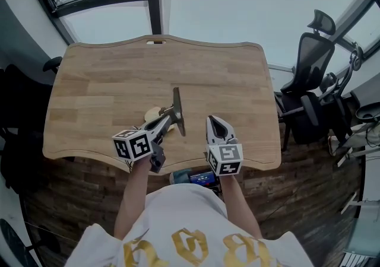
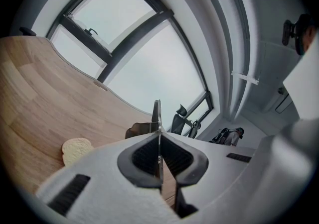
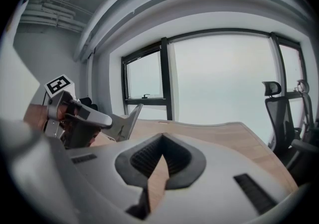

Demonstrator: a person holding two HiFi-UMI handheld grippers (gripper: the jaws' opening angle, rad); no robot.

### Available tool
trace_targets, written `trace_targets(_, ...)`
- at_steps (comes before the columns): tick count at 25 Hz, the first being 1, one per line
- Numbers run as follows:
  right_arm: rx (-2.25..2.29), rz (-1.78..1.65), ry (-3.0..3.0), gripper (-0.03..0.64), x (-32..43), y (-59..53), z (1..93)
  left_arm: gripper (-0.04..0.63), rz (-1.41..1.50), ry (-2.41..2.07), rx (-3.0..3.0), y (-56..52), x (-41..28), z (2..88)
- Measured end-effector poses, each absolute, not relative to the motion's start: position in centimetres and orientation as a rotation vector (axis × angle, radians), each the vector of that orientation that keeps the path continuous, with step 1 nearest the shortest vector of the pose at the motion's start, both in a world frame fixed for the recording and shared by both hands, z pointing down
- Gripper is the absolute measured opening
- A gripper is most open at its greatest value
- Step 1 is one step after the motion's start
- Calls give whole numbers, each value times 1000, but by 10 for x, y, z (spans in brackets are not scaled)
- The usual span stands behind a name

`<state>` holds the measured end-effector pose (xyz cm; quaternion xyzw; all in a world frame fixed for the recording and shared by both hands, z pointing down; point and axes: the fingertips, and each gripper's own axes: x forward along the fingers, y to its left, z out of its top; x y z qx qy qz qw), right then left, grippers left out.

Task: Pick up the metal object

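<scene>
We see the left gripper (image 1: pixel 169 118) clamped tight on the metal object (image 1: pixel 177 108), a thin, flat, dull grey piece held on edge over the front half of the table (image 1: pixel 119 76). From the head view it reads as a narrow dark strip that runs away from us. In the left gripper view the ribbed black pads (image 2: pixel 145 156) press on either face of the sheet, whose bare edge (image 2: pixel 157 113) stands up past the tips as a straight bright line, with a darker flange jutting to its left. The right gripper view shows its broad side (image 3: pixel 124 122): smooth, matte, with a slanted cut edge. We cannot tell whether its lower edge touches the wood. The right gripper (image 1: pixel 215 122) rests just to the right of the object and apart from it. Its moulded grey jaws are drawn together at the tips with nothing between them, and only a wedge of tabletop shows behind them in its own view (image 3: pixel 160 153). The table is pale butcher-block wood with fine lengthwise grain and a wavy, rounded outline. A small pale rounded slice (image 1: pixel 153 113), bread-like in shape, lies flat on the wood just left of the object, partly behind the left gripper. A black mesh-backed office chair (image 1: pixel 312 58) stands off the table's right end.
</scene>
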<state>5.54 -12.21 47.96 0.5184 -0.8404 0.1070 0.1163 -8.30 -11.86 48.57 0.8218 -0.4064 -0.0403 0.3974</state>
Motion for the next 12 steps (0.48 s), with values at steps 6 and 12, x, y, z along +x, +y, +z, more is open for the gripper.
trace_targets(6, 1519, 316, -2461, 11, 56, -123, 480, 20, -105, -1036, 2074, -120, -85, 487)
trace_targets(12, 1523, 321, -2457, 11, 56, -123, 483, 20, -102, -1029, 2074, -121, -85, 490)
